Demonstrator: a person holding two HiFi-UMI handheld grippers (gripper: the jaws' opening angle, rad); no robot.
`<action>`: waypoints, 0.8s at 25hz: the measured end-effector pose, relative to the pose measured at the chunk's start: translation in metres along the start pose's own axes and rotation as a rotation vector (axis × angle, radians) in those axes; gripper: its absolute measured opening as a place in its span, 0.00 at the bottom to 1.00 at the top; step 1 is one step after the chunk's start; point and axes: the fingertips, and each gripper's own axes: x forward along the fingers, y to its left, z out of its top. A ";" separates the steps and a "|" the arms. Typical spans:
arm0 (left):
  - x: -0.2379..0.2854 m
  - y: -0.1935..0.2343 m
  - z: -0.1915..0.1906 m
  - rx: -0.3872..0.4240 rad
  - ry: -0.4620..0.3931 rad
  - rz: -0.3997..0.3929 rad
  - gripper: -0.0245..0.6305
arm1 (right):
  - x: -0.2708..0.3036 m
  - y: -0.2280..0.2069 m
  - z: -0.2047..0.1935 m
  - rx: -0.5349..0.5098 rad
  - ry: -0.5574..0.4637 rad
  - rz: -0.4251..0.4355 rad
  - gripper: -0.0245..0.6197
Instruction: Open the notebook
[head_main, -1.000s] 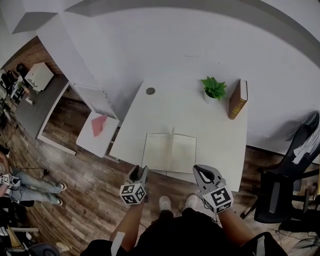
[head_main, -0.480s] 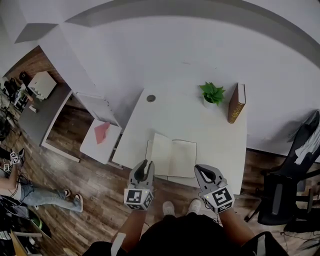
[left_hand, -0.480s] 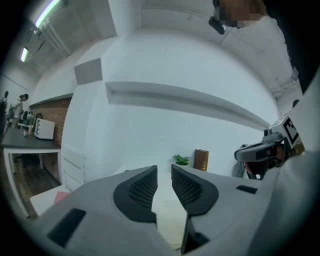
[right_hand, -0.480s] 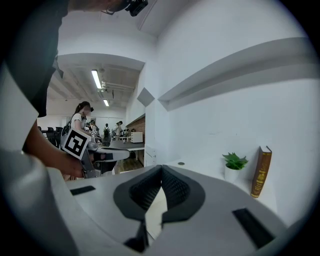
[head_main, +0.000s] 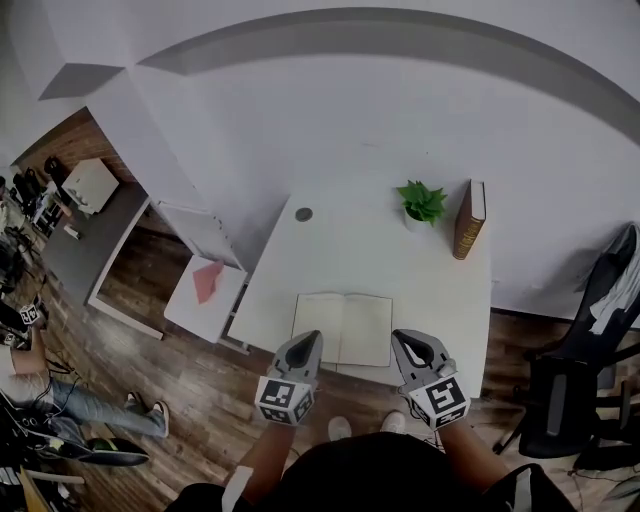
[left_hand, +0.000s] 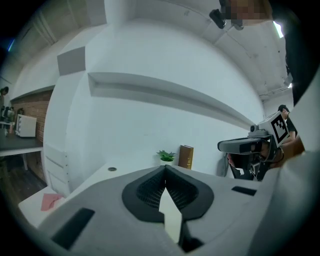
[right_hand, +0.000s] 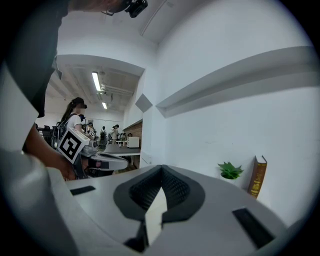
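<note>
the notebook (head_main: 343, 328) lies open and flat at the middle of the table's (head_main: 370, 250) near edge, both pale pages up, so the task looks done. the left gripper (head_main: 308, 342) hangs by that edge near the left page; its jaws have just been closing and meet with nothing between them. the right gripper (head_main: 403, 340), near the right page, is likewise closed and empty. the notebook looks light, with thin floppy pages over a stiffer cover, and likely to slide on the smooth top, so take it by a free outer cover edge, away from the spine.
</note>
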 end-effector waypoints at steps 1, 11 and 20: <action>0.001 -0.003 0.001 0.001 -0.002 -0.009 0.05 | -0.001 -0.001 0.000 -0.007 0.002 -0.003 0.04; 0.012 -0.032 0.003 0.025 -0.008 -0.100 0.05 | -0.014 -0.006 0.012 -0.061 -0.034 -0.016 0.04; 0.011 -0.038 0.002 0.040 -0.022 -0.087 0.05 | -0.020 -0.014 0.010 -0.069 -0.042 -0.036 0.04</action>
